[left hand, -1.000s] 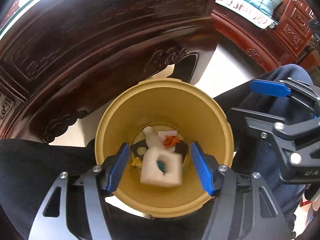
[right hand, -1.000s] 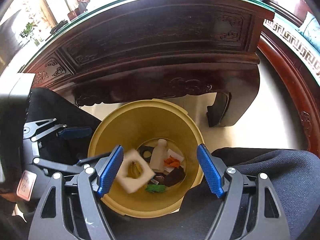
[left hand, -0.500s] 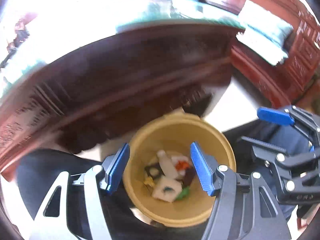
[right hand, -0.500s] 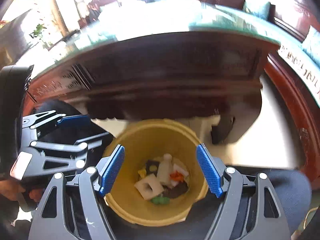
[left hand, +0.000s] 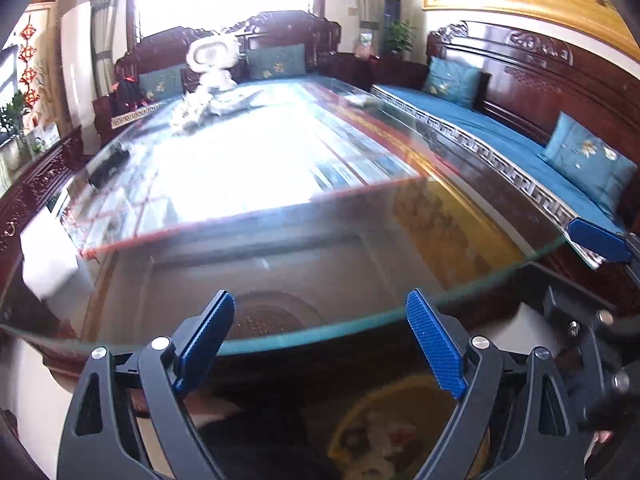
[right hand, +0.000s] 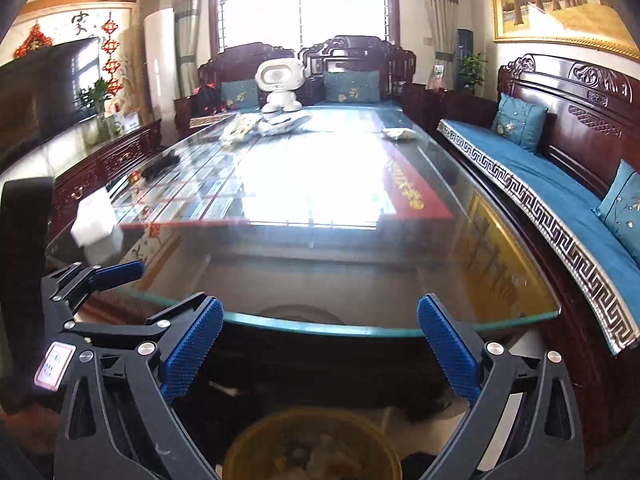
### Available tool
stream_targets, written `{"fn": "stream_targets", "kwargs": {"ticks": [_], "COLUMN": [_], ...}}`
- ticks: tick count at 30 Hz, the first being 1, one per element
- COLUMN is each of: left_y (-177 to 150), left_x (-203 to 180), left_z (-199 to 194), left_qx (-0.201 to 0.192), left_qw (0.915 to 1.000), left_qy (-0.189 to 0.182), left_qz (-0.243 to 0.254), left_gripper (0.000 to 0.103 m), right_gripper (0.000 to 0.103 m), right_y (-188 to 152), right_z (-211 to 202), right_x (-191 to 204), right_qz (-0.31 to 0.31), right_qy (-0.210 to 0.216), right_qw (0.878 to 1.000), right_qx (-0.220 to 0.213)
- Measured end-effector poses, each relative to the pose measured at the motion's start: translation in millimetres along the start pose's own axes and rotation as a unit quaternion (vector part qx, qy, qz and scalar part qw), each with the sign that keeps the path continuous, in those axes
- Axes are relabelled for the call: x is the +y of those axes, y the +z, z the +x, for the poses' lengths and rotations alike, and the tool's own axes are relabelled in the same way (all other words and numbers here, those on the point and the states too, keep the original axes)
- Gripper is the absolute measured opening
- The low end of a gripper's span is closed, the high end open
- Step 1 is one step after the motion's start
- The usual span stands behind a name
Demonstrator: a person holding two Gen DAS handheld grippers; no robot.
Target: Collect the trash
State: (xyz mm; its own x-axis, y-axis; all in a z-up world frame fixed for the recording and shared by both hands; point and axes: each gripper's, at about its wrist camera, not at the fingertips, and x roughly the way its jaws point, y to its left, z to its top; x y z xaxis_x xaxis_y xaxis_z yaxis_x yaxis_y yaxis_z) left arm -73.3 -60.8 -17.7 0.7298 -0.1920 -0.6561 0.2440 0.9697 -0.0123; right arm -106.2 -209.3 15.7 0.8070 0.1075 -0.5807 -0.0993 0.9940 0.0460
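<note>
Yellow plastic marks the nearest thing: the trash bin (right hand: 312, 446) on the floor just below the bench's near edge, litter already inside. Above it the left gripper (left hand: 320, 344) and right gripper (right hand: 320, 348) have just been opening and stand wide, nothing between the jaws. Beyond the bin, on the glass bench (right hand: 360, 280), a white foam block (right hand: 96, 226) sits at the left edge; farther off lie wrappers (right hand: 280, 122). Glare could hide pieces, and a careless nudge might tip the block off.
</note>
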Motion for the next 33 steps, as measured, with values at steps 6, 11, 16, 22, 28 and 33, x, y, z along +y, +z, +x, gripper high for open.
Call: {"fn": "stream_targets", "kwargs": {"ticks": [6, 11, 16, 22, 28, 33], "left_y": [45, 73, 89, 107, 118, 127], "left_x": [17, 50, 70, 88, 100, 111], "left_z": [24, 60, 94, 138, 166, 174], "left_qx": [-0.025, -0.02, -0.018, 0.009, 0.027, 0.024], "left_qw": [0.9993, 0.9985, 0.9954, 0.9972, 0.9967, 0.995], "left_qy": [0.026, 0.044, 0.094, 0.07, 0.056, 0.07], "left_qz": [0.002, -0.025, -0.008, -0.024, -0.052, -0.067], "left_gripper": [0.099, 0.099, 0.099, 0.099, 0.099, 0.099], "right_gripper": [0.095, 0.095, 0.095, 0.095, 0.095, 0.095], "right_y": [44, 71, 91, 108, 116, 121], "right_z": [40, 83, 128, 184, 220, 243], "right_x": [4, 1, -8, -15, -12, -11], "right_qz": [-0.007, 0.007, 0.011, 0.005, -0.004, -0.007], "right_qy": [-0.006, -0.01, -0.021, -0.019, -0.009, -0.001], "right_qw": [1.0, 1.0, 0.999, 0.998, 0.998, 0.997], "right_qx": [0.007, 0.017, 0.031, 0.058, 0.07, 0.08]}}
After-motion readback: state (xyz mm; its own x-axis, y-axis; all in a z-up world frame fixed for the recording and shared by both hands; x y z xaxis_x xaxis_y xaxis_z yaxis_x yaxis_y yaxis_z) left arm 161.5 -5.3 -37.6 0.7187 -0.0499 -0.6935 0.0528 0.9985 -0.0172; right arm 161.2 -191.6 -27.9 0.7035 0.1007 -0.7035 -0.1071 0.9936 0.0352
